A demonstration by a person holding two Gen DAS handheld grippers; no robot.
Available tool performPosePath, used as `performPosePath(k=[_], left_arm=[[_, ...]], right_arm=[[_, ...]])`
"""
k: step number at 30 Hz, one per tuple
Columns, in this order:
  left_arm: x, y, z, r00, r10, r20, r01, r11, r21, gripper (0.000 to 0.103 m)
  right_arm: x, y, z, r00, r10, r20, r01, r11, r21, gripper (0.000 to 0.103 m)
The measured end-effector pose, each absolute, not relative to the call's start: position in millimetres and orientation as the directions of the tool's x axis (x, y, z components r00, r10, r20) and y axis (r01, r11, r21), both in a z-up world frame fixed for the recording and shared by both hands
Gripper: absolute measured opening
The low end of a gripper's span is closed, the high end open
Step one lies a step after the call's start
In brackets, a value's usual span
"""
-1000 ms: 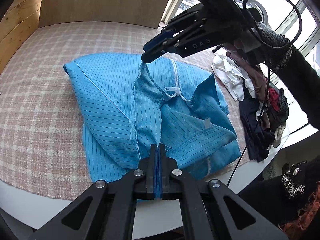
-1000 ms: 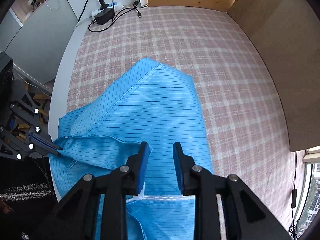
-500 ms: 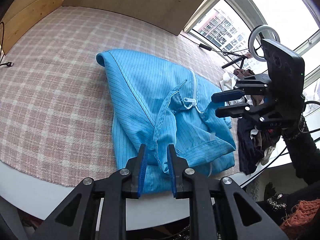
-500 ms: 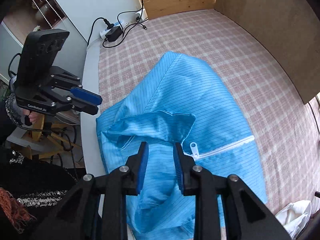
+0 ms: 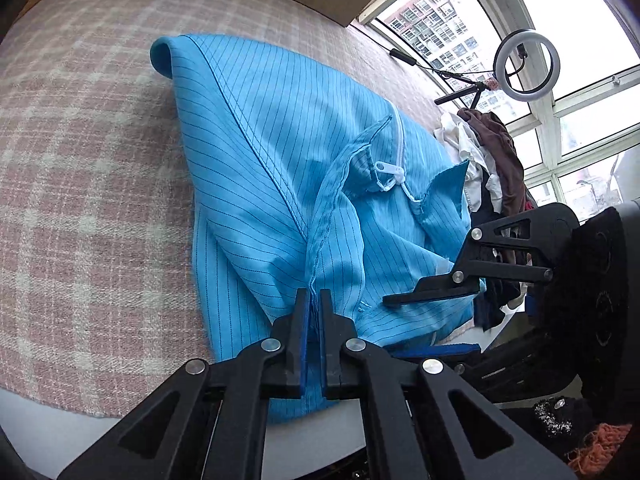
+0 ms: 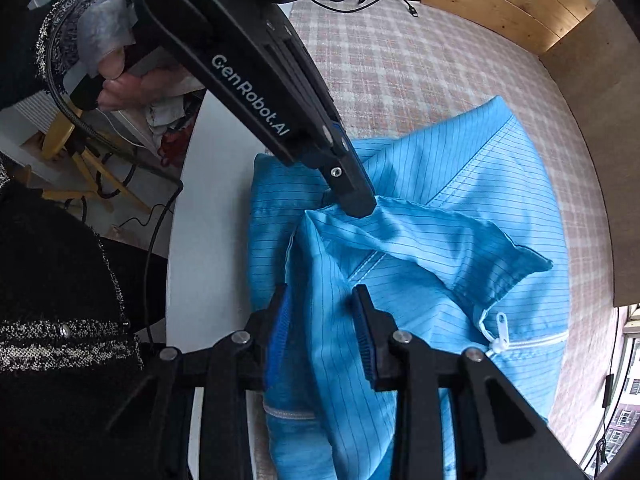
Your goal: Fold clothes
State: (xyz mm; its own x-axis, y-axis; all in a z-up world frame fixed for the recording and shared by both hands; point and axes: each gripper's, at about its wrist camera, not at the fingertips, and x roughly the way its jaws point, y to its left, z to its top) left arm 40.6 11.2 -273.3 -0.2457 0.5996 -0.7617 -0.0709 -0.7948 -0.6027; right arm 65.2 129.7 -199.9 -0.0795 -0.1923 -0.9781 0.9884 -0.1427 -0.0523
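A bright blue pinstriped jacket (image 5: pixel 280 168) with a white zipper (image 5: pixel 394 172) lies crumpled on the checked tablecloth; it also shows in the right wrist view (image 6: pixel 440 240). My left gripper (image 5: pixel 314 300) is shut on a hem fold of the jacket near the table's front edge. It shows from the side in the right wrist view (image 6: pixel 356 200), pinching the fold. My right gripper (image 6: pixel 322 308) is open, its jaws straddling jacket fabric beside the left gripper. It shows in the left wrist view (image 5: pixel 432 320) at the jacket's right edge.
A pink and white checked cloth (image 5: pixel 80 160) covers the round white table (image 6: pixel 208 208). A pile of other clothes (image 5: pixel 492 160) lies at the right edge. A ring light (image 5: pixel 526 64) stands by the window. Wooden panels (image 6: pixel 520 12) border the far side.
My left gripper has closed on the jacket's hem fold. My right gripper has swung in close beside it, over the jacket's near edge, still open.
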Motion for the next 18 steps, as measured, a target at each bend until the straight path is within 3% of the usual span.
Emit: performPosePath(k=[2,12,18], left_arm=[[42,8,-272,-0.257,0.620,-0.741,-0.067,-0.776,-0.627,0.002],[44,-18,-251,-0.392,0.700,-0.597,-0.026,-0.657,-0.753,0.001],[39,-16,-244,-0.411,0.667,-0.621,-0.013,-0.686,-0.728,0.001]], right_arm=[[62,130,-201,-0.071,-0.179,-0.981,0.987,-0.153,-0.044,0.006],[54,176,-143,-0.201,-0.333,-0.921,0.933,-0.351,-0.076,0.003],[44,188,-150,-0.176,-0.360,-0.916,0.884,-0.468,0.014,0.003]])
